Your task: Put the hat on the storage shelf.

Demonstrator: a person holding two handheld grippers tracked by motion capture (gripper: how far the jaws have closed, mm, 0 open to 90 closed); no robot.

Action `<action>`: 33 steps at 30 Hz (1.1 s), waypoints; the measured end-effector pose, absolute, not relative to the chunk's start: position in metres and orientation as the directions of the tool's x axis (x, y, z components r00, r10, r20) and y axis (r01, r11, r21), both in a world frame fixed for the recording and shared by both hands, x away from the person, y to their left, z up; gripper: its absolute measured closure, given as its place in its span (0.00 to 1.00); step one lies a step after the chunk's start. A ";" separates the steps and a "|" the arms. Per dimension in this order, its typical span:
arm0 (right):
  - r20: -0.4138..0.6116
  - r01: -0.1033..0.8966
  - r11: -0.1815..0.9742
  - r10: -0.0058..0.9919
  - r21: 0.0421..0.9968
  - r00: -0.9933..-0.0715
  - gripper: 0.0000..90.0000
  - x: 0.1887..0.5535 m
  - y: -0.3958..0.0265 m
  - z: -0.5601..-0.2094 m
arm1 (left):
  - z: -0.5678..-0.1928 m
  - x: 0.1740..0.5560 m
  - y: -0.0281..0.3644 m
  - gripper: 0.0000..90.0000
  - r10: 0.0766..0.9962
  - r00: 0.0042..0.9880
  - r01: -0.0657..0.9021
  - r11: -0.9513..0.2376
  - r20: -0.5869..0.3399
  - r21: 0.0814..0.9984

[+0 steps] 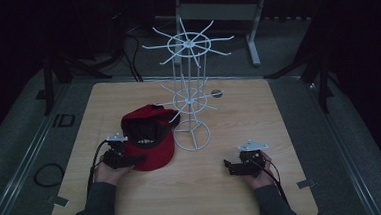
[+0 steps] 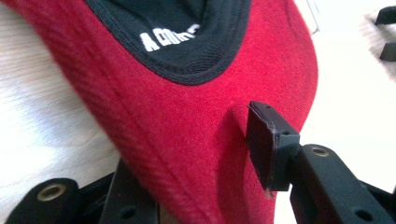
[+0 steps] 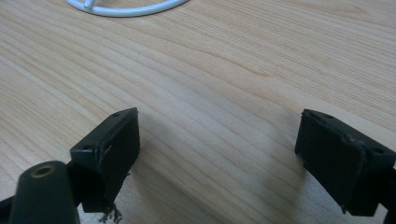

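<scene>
Dark room surrounds a light wooden table [image 1: 234, 195], with grey floor at its sides, black cables at 11 o'clock and a pale metal frame behind at 12 o'clock. On the table, a little past its centre, a white wire rack [image 1: 191, 87] stands upright on a ring base, with two tiers of hooks like spokes.

Just beside the rack base, at its 9 o'clock, lies a red cap [image 1: 149, 140]. It is of red ribbed cloth with a black inner band that carries white letters; the opening is turned up and toward the rack. Its long axis runs about from 6 to 12 o'clock, and the brim end comes toward the person.

At 7 o'clock the left gripper [image 1: 131, 161] is at the near edge of the cap. In the left gripper view the red cloth [image 2: 187, 154] sits between its two jaws, which press on it from both sides.

At 5 o'clock the right gripper [image 1: 229, 166] rests low over bare wood, well apart from the cap; its jaws stand wide apart and hold nothing
</scene>
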State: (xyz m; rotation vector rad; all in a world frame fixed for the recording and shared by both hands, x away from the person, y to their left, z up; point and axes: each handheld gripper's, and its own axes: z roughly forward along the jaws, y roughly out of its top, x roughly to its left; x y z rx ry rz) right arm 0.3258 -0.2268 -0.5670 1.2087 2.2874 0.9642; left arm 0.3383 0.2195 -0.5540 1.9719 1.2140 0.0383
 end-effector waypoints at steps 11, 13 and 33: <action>-0.013 0.570 0.395 0.829 0.720 -0.559 0.15 0.326 -0.227 -0.567 | -0.551 0.320 0.217 0.79 0.758 0.537 0.719 -0.180 -0.371 0.672; -0.013 0.570 0.395 0.829 0.720 -0.559 0.15 0.326 -0.227 -0.567 | -0.549 0.317 0.218 0.81 0.762 0.534 0.716 -0.175 -0.368 0.676; -0.013 0.570 0.395 0.829 0.720 -0.559 0.15 0.326 -0.227 -0.567 | -0.537 0.306 0.247 0.95 0.801 0.462 0.673 -0.037 -0.381 0.738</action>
